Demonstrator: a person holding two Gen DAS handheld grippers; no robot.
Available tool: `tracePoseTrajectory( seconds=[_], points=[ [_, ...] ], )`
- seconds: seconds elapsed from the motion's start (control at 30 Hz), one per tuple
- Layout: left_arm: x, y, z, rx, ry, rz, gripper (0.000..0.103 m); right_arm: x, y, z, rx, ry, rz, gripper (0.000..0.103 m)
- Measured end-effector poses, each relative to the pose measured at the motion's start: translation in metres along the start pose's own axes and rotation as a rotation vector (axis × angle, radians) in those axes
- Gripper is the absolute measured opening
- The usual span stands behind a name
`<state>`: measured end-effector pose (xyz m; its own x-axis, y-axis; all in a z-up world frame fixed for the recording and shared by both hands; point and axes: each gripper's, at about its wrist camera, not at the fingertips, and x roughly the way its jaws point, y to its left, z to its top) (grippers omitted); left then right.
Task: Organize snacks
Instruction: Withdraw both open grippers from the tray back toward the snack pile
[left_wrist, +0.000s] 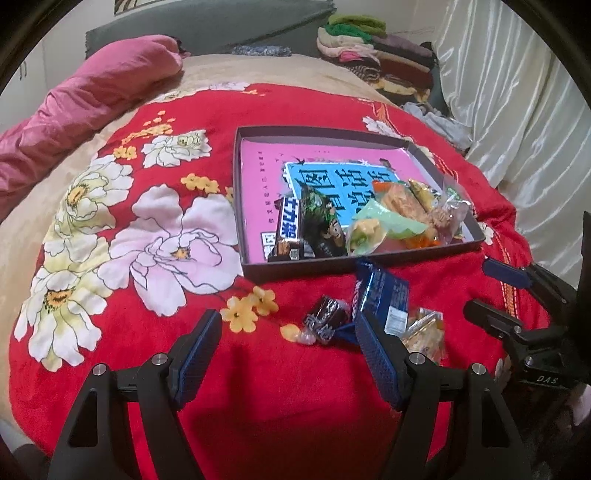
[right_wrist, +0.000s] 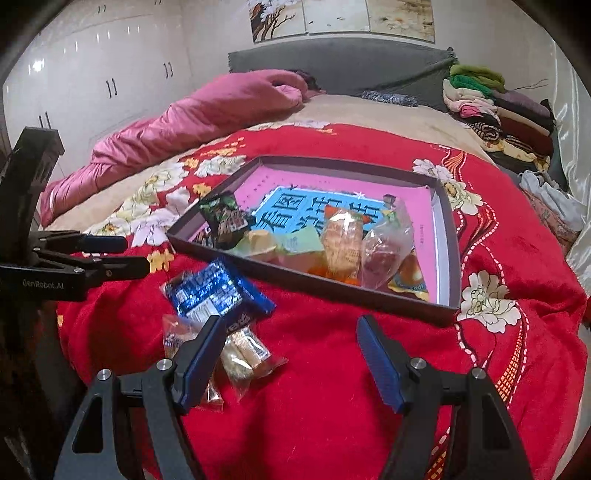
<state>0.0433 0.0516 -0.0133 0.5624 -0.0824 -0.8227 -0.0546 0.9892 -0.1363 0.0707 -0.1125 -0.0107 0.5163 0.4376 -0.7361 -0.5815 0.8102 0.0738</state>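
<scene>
Red floral bedspread (left_wrist: 166, 369) lies under my left gripper (left_wrist: 288, 354) and right gripper (right_wrist: 291, 354), both spread apart and holding nothing. Just beyond sit a blue foil snack packet (right_wrist: 218, 291) and clear-wrapped biscuits (right_wrist: 247, 354). Farther off, the shallow dark cardboard box (right_wrist: 448, 236) holds more wrapped snacks (right_wrist: 341, 240).

One tray (left_wrist: 369, 264), two claws (left_wrist: 286, 332).

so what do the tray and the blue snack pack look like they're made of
The tray: apparently cardboard, matte dark outside, with thin straight walls and a printed pink lining. The blue snack pack: likely glossy plastic or foil film, since it crinkles and throws bright glints.
</scene>
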Motion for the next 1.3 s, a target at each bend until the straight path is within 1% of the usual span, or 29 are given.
tracePoseTrajectory(
  seconds=[0.1, 0.27, 0.4, 0.5, 0.67, 0.8, 0.93, 1.1, 1.2, 1.3],
  points=[
    [0.004, 0.000, -0.004, 0.013, 0.025, -0.006, 0.076, 0.003, 0.000, -0.003, -0.009, 0.023, 0.000, 0.073],
    [0.010, -0.001, -0.008, 0.036, 0.040, -0.007, 0.076, 0.007, 0.001, -0.006, -0.026, 0.055, 0.005, 0.073],
    [0.015, -0.003, -0.012, 0.062, 0.052, 0.010, 0.076, 0.009, 0.005, -0.009, -0.053, 0.072, 0.000, 0.073],
    [0.020, -0.003, -0.013, 0.069, 0.063, 0.009, 0.076, 0.011, 0.007, -0.010, -0.063, 0.081, 0.002, 0.073],
    [0.026, -0.001, -0.015, 0.083, 0.074, 0.030, 0.076, 0.016, 0.007, -0.013, -0.076, 0.105, -0.006, 0.073],
    [0.031, 0.001, -0.015, 0.082, 0.081, 0.013, 0.070, 0.021, 0.011, -0.015, -0.110, 0.123, -0.005, 0.073],
    [0.032, -0.002, -0.015, 0.090, 0.085, -0.007, 0.068, 0.027, 0.019, -0.019, -0.176, 0.138, -0.002, 0.073],
    [0.035, -0.005, -0.015, 0.105, 0.084, -0.022, 0.067, 0.036, 0.032, -0.020, -0.284, 0.135, 0.001, 0.067],
    [0.039, -0.005, -0.014, 0.105, 0.093, -0.027, 0.062, 0.043, 0.039, -0.022, -0.343, 0.141, 0.001, 0.062],
    [0.040, -0.004, -0.014, 0.103, 0.090, -0.031, 0.060, 0.052, 0.042, -0.022, -0.372, 0.151, 0.006, 0.057]
  ],
)
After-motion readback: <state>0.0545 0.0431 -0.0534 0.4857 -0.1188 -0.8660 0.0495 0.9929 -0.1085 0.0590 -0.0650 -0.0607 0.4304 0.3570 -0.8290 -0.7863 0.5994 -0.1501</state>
